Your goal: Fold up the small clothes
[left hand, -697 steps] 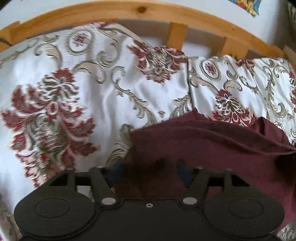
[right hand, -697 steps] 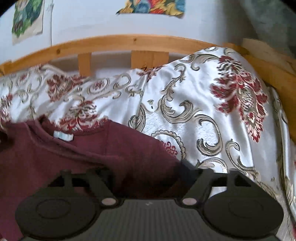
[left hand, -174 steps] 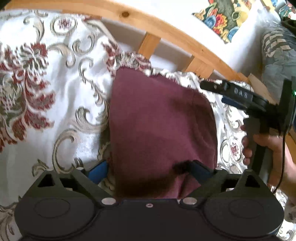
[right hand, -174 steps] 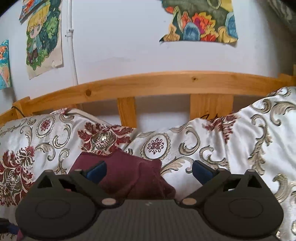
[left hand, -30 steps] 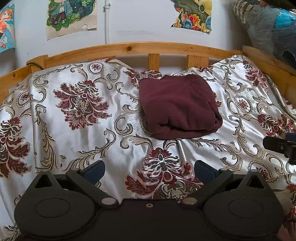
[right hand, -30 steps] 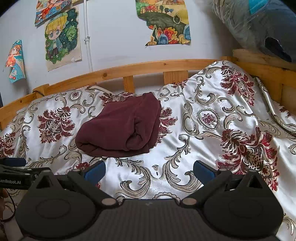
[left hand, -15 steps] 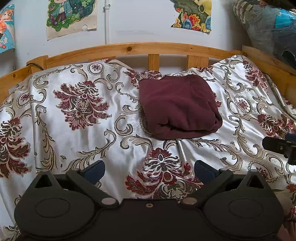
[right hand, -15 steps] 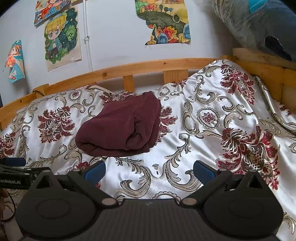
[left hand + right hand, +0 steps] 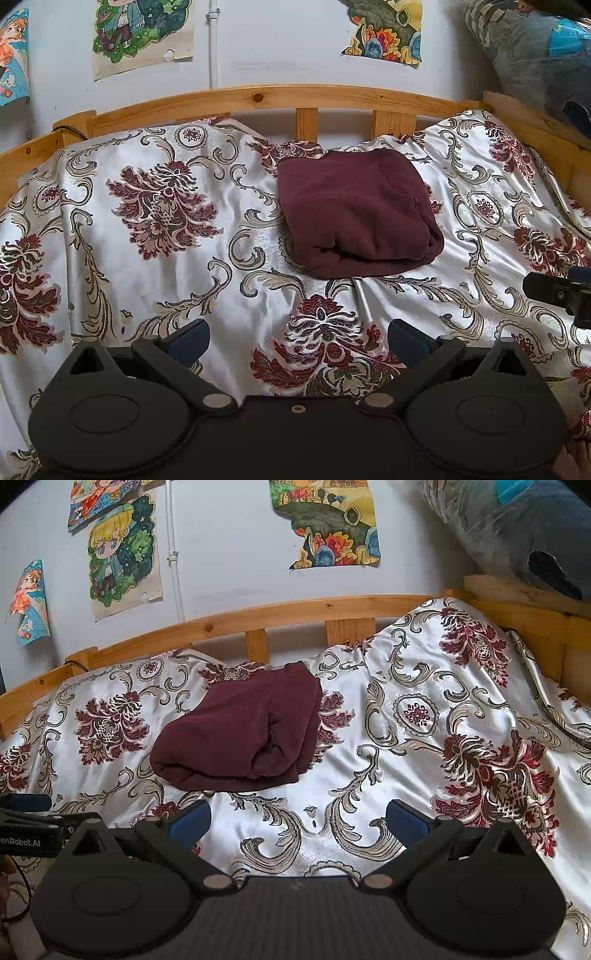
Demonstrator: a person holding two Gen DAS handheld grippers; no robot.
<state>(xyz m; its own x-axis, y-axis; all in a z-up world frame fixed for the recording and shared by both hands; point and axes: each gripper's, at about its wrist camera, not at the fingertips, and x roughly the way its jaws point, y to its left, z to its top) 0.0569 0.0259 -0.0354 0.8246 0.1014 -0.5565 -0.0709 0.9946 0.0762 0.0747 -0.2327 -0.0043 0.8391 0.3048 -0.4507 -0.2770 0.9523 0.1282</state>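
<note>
**Garment folded; both claws off it**

The maroon top (image 9: 354,210) lies on the bed as a compact, roughly square bundle, several layers thick, with a rounded fold edge facing the near side. It sits toward the far edge of the bed, just short of the wooden rail (image 9: 258,98), a little right of the middle in the left wrist view. No sleeve or hem trails out of the bundle as far as either view shows, so the folding of this piece looks finished. The right-hand side of the stack bulges somewhat, seen best from the right wrist (image 9: 240,734); it could be pressed flatter, but that is a judgement of neatness, not a missing step.

The left gripper (image 9: 297,338) is spread wide with nothing between its fingers, held over the patterned cover (image 9: 147,258) near the bed's front edge, well apart from the top. The right gripper (image 9: 297,818) is likewise spread and empty, also near the front edge.

No other clothing waiting to be folded shows in either view, so what remains, if anything, cannot be told.

No basket, box or drawer is visible; the top rests directly on the cover.
</note>
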